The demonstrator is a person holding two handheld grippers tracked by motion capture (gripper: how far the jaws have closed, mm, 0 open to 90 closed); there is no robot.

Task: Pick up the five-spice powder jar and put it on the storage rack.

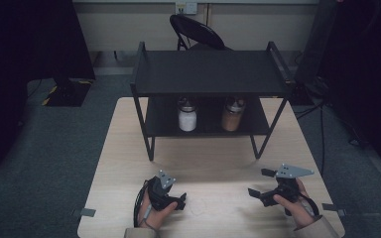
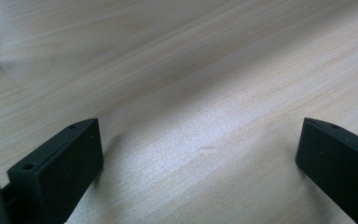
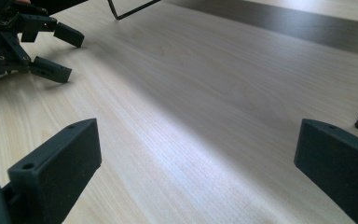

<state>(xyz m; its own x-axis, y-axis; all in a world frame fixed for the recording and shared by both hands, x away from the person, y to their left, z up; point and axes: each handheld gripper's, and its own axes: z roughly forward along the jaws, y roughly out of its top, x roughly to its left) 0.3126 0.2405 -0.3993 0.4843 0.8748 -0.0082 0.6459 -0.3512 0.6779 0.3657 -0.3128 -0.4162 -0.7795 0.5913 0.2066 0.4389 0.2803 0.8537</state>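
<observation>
While both hands rest low on the near part of the surface (image 1: 129,148), well short of the black rack (image 1: 208,74), nothing is in hand yet. The left claw (image 1: 181,202) has its jaws spread wide with bare wood between them, and the right claw (image 1: 259,182) is just as wide and just as empty; the two point toward each other, in front of the rack and apart from it.

Judging from how things lie, the step in hand is a reach toward the jars, so the closer claw should rise off the surface, turn to face the rack, and go in level under the top shelf, keeping clear of the slanted front legs. Jaws kept wide until they flank the glass would lower the risk of knocking a jar over.

On the rack's lower shelf stand two jars, apart from each other and upright. The white-filled jar (image 1: 187,117) is left of the shelf's middle; the brown-filled jar (image 1: 232,116) is right of it. Both are clear glass with shiny tops, their lids dim under the upper shelf.
</observation>
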